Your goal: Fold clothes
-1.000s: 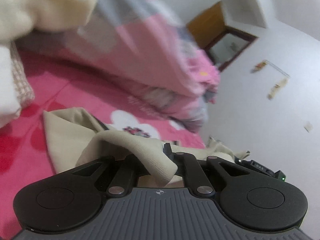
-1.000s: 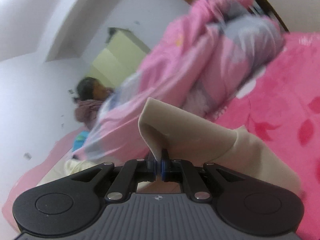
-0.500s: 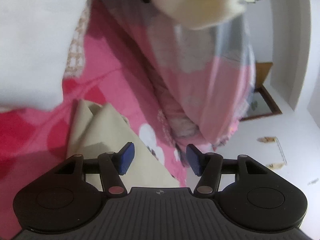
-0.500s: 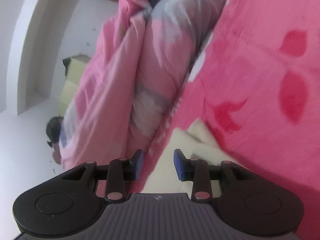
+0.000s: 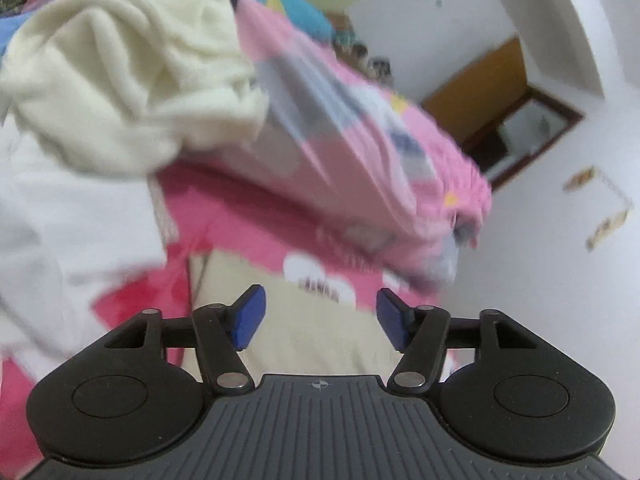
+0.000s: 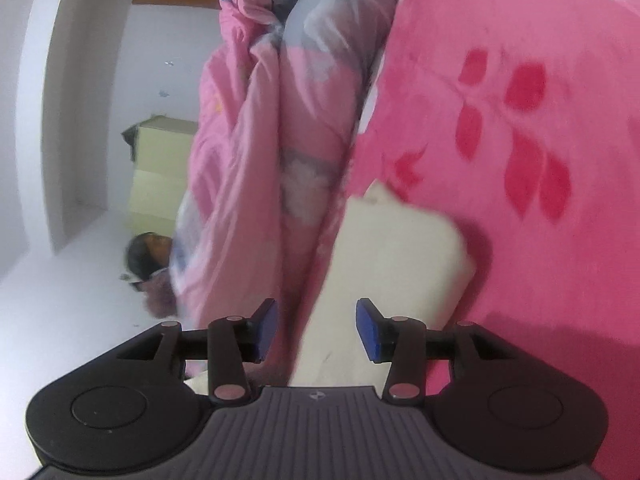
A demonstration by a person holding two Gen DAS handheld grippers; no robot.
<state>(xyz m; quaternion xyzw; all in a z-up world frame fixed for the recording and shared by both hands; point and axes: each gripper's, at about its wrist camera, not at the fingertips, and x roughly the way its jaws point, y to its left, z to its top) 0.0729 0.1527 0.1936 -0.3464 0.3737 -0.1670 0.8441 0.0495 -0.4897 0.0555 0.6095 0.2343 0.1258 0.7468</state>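
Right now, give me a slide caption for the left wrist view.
Open left gripper above a flat beige garment on a pink floral bedspread, cream knit piled beyond.

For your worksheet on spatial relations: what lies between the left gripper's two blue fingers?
Only the beige garment lying on the pink bedspread; the left gripper is open above it, shown in the left wrist view.

Rolled pink quilt (image 6: pixel 260 168) lies on pink floral bedsheet (image 6: pixel 540 80).

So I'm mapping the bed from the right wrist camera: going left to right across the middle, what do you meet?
White wall → yellow-green cabinet → bunched pink quilt → beige garment → pink flowered blanket.
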